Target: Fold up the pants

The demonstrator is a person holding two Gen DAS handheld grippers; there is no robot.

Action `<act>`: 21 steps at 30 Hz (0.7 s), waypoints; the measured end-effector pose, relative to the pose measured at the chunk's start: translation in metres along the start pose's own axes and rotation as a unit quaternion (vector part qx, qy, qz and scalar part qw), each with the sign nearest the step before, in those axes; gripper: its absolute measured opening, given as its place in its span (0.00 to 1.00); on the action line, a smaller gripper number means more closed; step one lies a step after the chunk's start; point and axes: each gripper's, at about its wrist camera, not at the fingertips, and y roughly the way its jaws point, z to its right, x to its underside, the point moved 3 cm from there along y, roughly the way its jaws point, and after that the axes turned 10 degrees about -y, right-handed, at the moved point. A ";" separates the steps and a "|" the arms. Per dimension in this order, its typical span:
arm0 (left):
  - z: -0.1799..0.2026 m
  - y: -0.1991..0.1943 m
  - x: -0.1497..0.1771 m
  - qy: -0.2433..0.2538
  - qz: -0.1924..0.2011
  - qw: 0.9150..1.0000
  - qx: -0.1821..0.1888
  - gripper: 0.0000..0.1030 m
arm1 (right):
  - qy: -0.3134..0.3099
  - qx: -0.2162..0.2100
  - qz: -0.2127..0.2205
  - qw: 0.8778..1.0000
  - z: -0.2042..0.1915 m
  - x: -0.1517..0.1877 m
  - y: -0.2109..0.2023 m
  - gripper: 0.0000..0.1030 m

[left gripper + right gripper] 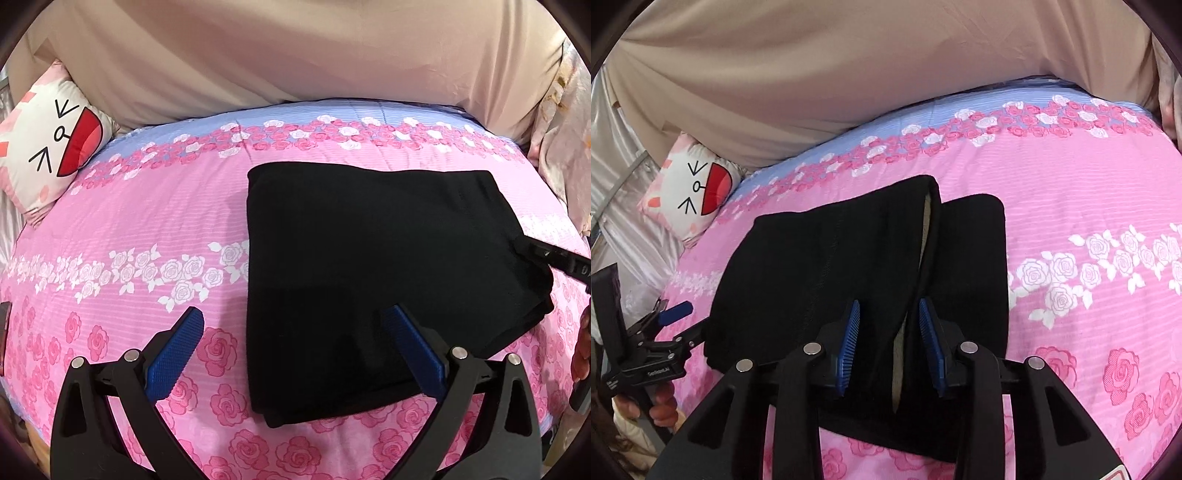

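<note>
Black pants (369, 266) lie folded into a rectangle on the pink rose bedsheet (147, 221). My left gripper (293, 317) hangs wide open over their near left edge, one finger above the fabric and the other above the sheet. In the right wrist view the pants (812, 266) show their waistband edge with pale lining. That edge runs up between the blue pads of my right gripper (889, 306), whose jaws stand partly apart without visibly pressing it. A person's hand holds the left gripper (698, 321) at the pants' left side. The right gripper (532, 247) pokes in at their right edge.
A cat-face cushion (48, 147) (694, 188) lies at the far left of the bed. Beige cloth (295, 55) rises behind the bed, and floral fabric (565, 129) hangs at the right. A dark flat device (609, 306) stands by the left gripper.
</note>
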 end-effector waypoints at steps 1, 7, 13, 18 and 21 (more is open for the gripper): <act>0.001 0.001 0.000 0.002 -0.001 1.000 0.000 0.95 | 0.005 -0.012 0.017 1.000 0.001 -0.003 -0.006 0.33; 0.008 0.004 0.002 0.003 -0.008 1.000 0.007 0.95 | 0.009 0.005 0.014 1.000 0.019 -0.024 0.013 0.61; 0.001 0.005 0.004 -0.003 -0.010 1.000 -0.002 0.95 | -0.007 0.008 0.006 1.000 0.013 -0.012 0.023 0.55; 0.000 0.010 0.001 -0.008 -0.016 1.000 0.000 0.95 | -0.012 0.009 0.022 1.000 0.009 -0.019 0.018 0.51; 0.004 0.010 0.001 -0.004 -0.015 1.000 0.004 0.95 | 0.012 -0.005 0.000 1.000 0.021 -0.018 0.034 0.51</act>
